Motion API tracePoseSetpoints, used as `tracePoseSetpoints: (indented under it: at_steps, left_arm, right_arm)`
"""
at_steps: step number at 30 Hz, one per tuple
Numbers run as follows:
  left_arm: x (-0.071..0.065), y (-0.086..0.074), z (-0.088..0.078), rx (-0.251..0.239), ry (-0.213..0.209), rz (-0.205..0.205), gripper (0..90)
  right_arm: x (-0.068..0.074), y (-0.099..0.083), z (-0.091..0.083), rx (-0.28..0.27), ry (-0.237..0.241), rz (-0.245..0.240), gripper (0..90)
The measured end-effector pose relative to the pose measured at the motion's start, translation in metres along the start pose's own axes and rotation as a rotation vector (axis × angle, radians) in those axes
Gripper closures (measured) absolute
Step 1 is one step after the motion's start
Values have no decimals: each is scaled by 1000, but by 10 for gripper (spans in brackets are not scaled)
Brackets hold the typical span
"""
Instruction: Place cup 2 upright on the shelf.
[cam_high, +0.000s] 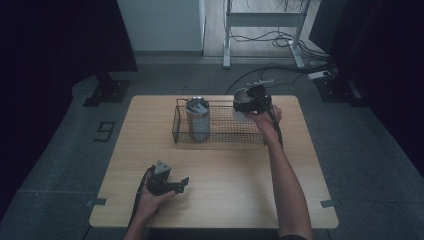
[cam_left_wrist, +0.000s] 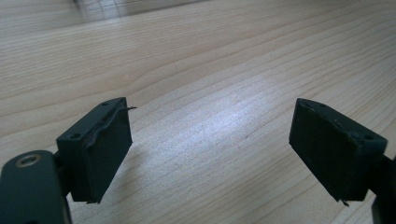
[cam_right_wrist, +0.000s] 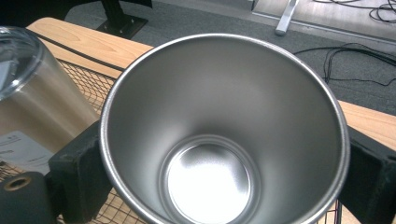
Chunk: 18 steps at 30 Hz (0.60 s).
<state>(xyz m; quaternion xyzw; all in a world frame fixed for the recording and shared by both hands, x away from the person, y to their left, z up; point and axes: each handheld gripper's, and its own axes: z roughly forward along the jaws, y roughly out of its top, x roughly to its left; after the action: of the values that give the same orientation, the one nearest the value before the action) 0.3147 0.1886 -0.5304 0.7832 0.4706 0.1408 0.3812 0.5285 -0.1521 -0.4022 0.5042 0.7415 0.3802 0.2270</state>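
A large dark "9" (cam_high: 104, 131) was marked on the grey floor, at about nine o'clock from the table. The tumbler (cam_right_wrist: 32, 112) bore a white label (cam_right_wrist: 21, 148), its print too small to read.

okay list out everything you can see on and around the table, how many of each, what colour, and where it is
table: one, light wood, centre of the high view.
wire basket: one, dark mesh, far half of the table.
lidded tumbler: one, steel with a clear lid, upright in the basket's left end.
open cup: one, steel, empty, held over the basket's right end.
desk frame: one, white, on the floor beyond the table.
cables: several, black, on the floor by the frame.
power strip: one, white, floor at far right.
left gripper: one, black, open, low over the table's near left.
right gripper: one, black, clamped on the open cup.
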Motion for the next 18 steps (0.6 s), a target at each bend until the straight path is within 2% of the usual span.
tracePoseSetpoints:
  at_steps: [18]
  left_arm:
    - [1, -1, 1, 6, -2, 0, 135]
  right_arm:
    - [-9, -16, 24, 45, 9, 4, 69]
